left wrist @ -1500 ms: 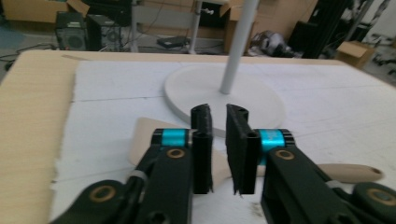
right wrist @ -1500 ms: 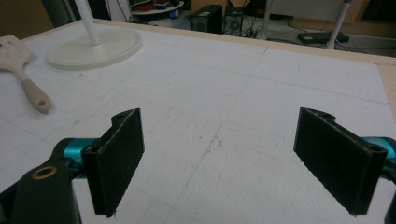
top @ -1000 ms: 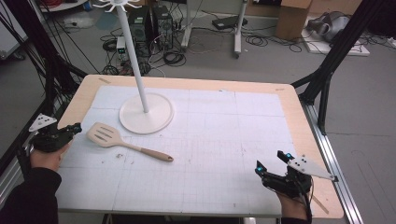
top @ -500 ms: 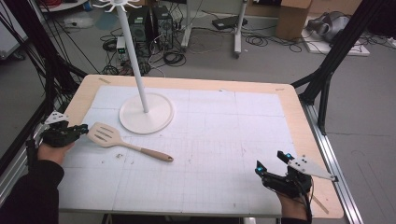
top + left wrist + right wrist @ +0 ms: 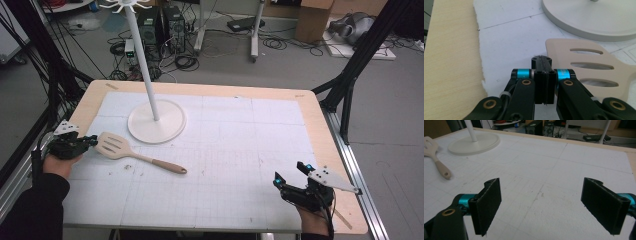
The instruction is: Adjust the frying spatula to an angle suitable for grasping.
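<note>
Spatula (image 5: 134, 153): lying flat on the white gridded bench (image 5: 230, 150), left of centre in the high view, slotted blade toward the left edge, handle running down and right toward the middle.

Risk, as I judge it: the left tongs (image 5: 90, 141) sit pressed together with nothing between them, tips just beside the blade's edge. Pushed on like that, they would shove the spatula across the sheet rather than take it; a pinch on the thin flat blade could also slip or tip it. The round base of the white stand (image 5: 156, 121) lies close above the blade, little room to swing.

Right tongs (image 5: 290, 176): lower right of the high view, spread wide, empty, well apart from the spatula.

Appearance: pale beige, one piece; broad blade with three long slots, seen close in the left gripper view (image 5: 594, 65); slim rounded handle with a hanging hole at its end (image 5: 441, 168).
</note>
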### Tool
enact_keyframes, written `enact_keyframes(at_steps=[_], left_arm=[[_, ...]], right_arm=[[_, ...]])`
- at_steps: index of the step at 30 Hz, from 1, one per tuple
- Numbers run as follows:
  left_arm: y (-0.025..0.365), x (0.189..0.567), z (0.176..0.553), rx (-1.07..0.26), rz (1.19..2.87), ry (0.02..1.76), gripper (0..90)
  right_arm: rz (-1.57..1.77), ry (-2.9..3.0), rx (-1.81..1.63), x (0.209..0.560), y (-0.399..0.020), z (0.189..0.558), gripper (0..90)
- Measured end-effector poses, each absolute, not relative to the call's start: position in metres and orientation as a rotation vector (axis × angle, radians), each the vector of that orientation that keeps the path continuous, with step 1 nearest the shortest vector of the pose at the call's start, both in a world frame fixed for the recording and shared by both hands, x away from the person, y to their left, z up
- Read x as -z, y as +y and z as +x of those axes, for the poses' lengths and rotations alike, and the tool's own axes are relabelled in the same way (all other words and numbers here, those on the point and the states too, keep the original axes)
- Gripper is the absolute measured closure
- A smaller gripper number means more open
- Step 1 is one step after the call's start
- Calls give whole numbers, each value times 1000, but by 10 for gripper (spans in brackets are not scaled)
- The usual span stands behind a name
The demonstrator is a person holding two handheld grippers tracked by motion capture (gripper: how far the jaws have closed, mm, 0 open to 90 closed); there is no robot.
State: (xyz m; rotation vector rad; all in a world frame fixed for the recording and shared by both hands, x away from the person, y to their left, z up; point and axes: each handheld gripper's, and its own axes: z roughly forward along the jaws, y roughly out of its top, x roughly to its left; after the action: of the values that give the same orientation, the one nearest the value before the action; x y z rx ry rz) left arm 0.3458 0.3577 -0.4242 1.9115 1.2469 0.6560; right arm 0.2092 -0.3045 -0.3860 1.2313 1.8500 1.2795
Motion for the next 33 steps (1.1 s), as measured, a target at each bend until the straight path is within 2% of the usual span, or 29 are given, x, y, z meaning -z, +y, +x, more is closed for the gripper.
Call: enact_keyframes(at_steps=[33], left_arm=[[284,423,294,-578,1991,1039,894]], right_arm=[[1235,1850,-1284,386,-305,209,156]])
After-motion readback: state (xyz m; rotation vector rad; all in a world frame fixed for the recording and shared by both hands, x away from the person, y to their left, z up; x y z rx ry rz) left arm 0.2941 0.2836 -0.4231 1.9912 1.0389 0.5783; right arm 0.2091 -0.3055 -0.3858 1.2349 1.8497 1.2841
